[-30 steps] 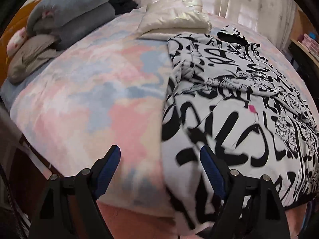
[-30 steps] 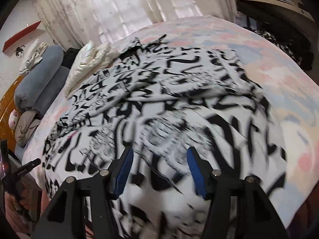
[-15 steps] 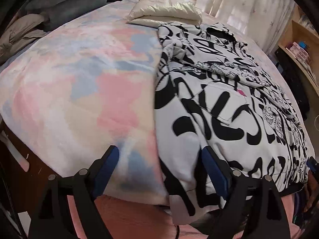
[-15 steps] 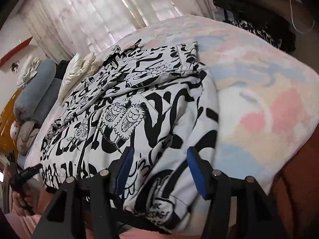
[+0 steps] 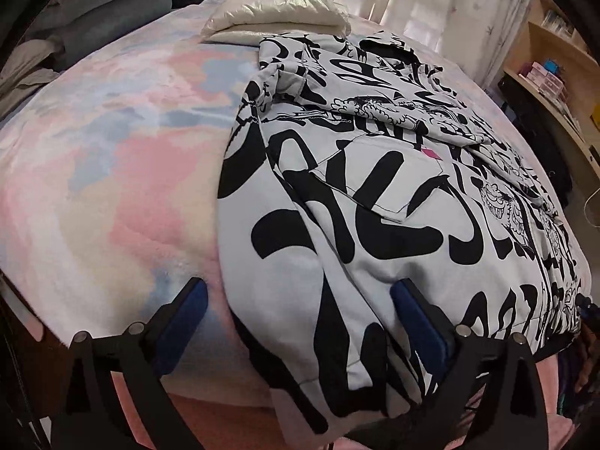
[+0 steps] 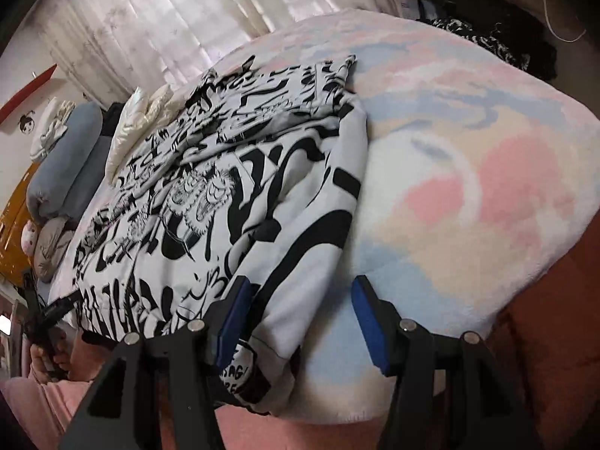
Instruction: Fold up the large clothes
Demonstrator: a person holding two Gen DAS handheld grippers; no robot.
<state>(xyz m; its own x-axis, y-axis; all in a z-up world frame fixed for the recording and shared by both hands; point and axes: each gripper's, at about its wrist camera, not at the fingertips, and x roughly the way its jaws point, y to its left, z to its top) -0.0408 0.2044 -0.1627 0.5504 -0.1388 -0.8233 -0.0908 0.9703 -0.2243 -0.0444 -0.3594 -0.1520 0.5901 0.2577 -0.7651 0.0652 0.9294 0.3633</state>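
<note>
A large white hoodie with black graphic print point(image 5: 375, 195) lies spread on the pastel blanket point(image 5: 112, 157), its hem hanging over the bed's near edge. In the left wrist view my left gripper point(image 5: 296, 322) straddles the hem's left corner. Its jaws are opening, with fabric between the blue pads point(image 5: 187, 315) but not pinched. In the right wrist view the hoodie point(image 6: 225, 195) fills the left half. My right gripper point(image 6: 302, 322) stands open around the hem's right corner, its left pad close to the cloth. A hand holds the left gripper point(image 6: 41, 318) at the far left.
A cream puffy jacket point(image 5: 277, 11) lies folded at the head of the hoodie. Grey-blue bolsters point(image 6: 63, 161) and small cushions line the bed's far side. A wooden shelf point(image 5: 555, 75) and a dark pile of clothes point(image 6: 487, 37) stand beyond the bed. Bare blanket point(image 6: 468, 172) lies right of the hoodie.
Both grippers have sunk toward the hoodie's near hem. The left jaws have spread wider. The right gripper has slid right, from over the hoodie's middle to its right corner.
</note>
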